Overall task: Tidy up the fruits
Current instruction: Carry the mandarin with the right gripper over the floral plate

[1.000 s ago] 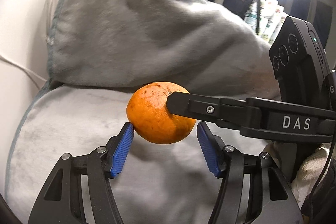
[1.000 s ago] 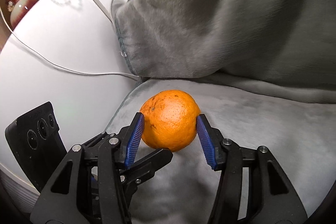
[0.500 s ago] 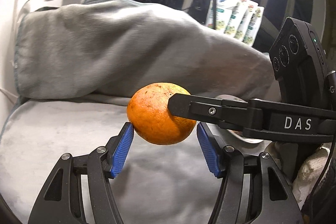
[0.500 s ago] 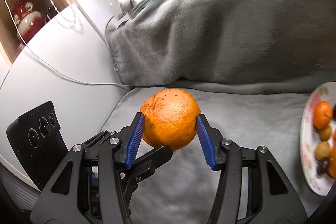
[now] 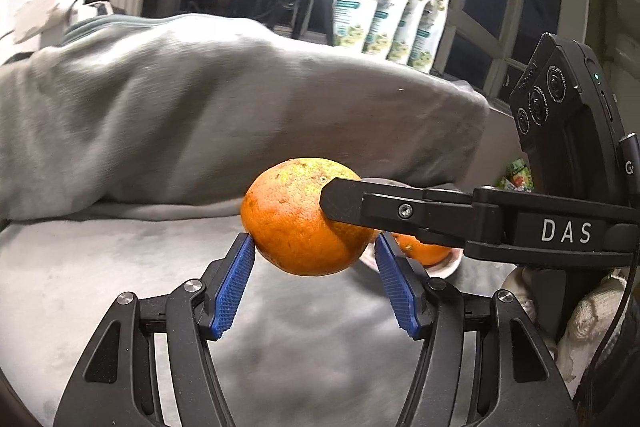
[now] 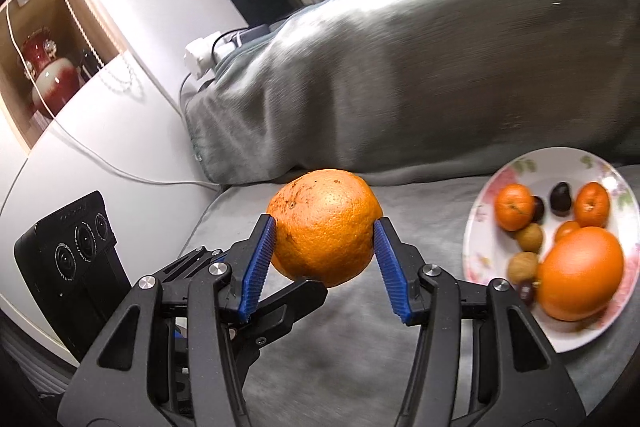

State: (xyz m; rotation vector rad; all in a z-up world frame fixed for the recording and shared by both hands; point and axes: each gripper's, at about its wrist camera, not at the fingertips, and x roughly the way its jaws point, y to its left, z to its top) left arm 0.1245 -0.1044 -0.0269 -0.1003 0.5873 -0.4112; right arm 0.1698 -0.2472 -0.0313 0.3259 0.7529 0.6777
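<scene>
The right gripper (image 6: 325, 231) clamps one large orange (image 6: 325, 227) between its blue pads, lifted clear above the grey blanket (image 6: 352, 339) that covers the surface below. In the left wrist view the left gripper (image 5: 314, 249) sits under the same orange (image 5: 306, 217); its left pad touches the peel, its right pad stands just beside it, and the jaws are half wide, so I cannot tell whether it grips.

To the right of the held orange lies a white flowered plate (image 6: 480, 219), its near rim well apart from the gripper, with open blanket between them. A tall fold of the blanket (image 6: 420, 67) walls off the far side, close behind the plate. To the left the blanket edge ends at a white counter (image 6: 100, 155) crossed by a cable (image 6: 120, 173).

On the plate I count one big orange (image 6: 580, 273), three small tangerines (image 6: 514, 207), two brown nuts (image 6: 528, 237) and about three dark fruits (image 6: 560, 198), blurred.
</scene>
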